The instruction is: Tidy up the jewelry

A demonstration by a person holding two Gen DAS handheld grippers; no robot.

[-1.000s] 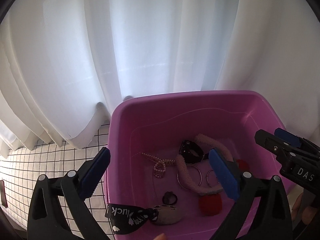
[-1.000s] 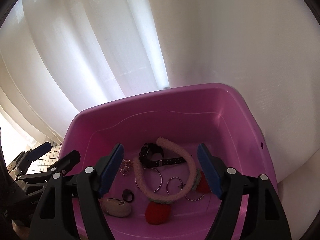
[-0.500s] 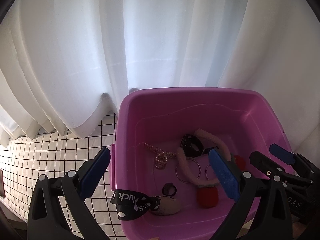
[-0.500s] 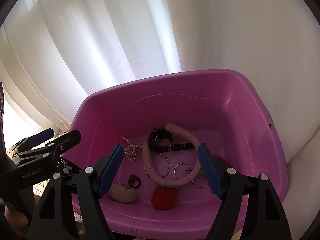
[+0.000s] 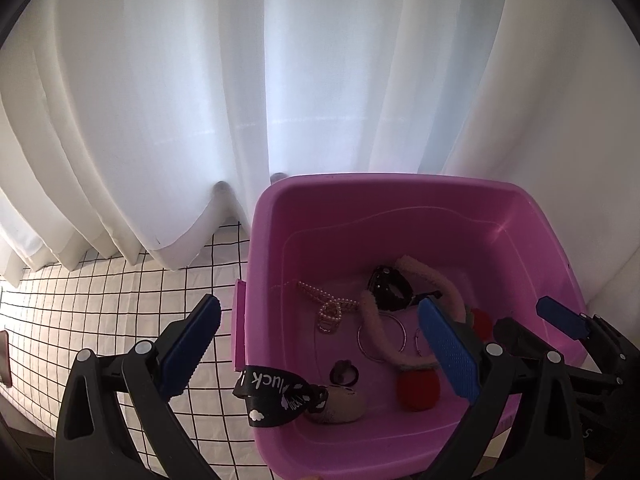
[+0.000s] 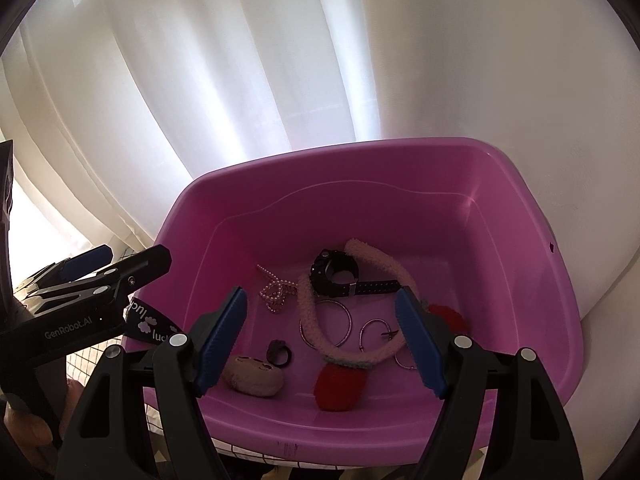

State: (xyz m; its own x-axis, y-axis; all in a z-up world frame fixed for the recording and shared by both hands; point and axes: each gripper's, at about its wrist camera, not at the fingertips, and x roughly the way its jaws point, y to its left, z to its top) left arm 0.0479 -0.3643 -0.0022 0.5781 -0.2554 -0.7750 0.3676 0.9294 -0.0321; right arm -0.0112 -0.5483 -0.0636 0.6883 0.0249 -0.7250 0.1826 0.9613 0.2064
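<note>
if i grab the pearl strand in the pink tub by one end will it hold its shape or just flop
Probably flop: the pearl strand lies in a loose, kinked heap on the tub floor, so it should dangle and swing. The small round beads look smooth, so it may slip between the pads. It looks light.

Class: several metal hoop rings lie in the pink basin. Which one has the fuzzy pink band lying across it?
The largest hoop, left of the smaller hoops; the fuzzy pink band crosses only it.

Backlit white curtains [image 5: 200, 100] hang in folds onto a white black-gridded cloth [image 5: 100, 300]
</note>
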